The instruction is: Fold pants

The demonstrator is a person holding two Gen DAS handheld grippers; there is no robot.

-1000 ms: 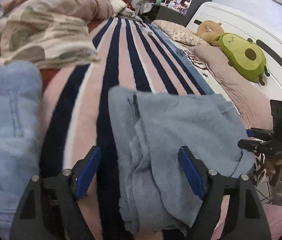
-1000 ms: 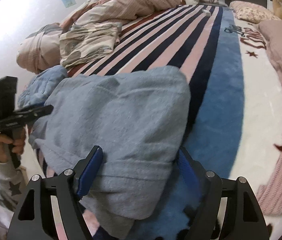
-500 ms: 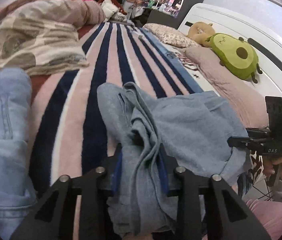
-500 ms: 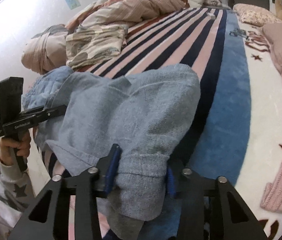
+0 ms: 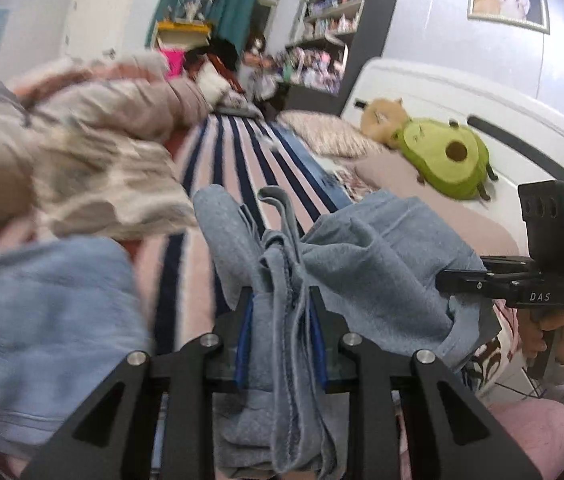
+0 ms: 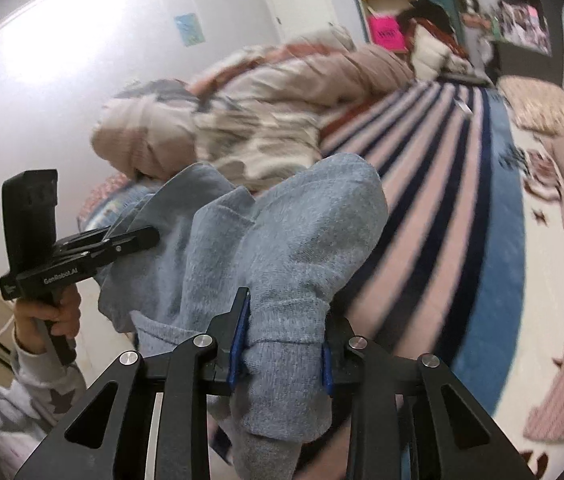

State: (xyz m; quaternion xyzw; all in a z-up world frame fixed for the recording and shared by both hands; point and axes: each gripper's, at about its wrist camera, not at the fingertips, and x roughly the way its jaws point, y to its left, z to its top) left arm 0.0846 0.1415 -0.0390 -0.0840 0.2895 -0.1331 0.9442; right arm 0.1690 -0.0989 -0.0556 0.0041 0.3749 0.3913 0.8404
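Here, both closing grippers' fingers (image 5: 245,336) pinch grey pants (image 5: 366,264), nothing contained.

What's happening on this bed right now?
A person is folding grey pants on a striped blanket. The left hand-held gripper and the right hand-held gripper each have a bunch of the pants' edge between their jaws, which are closing, and the fabric hangs raised off the blanket.

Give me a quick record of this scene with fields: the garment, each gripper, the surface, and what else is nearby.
garment: grey pants, bunched, lifted at two spots
left gripper: jaws closing, pants fabric between the pads
right gripper: jaws closing, pants fabric between the pads
surface: striped blanket on a bed
nearby: avocado plush, crumpled bedding
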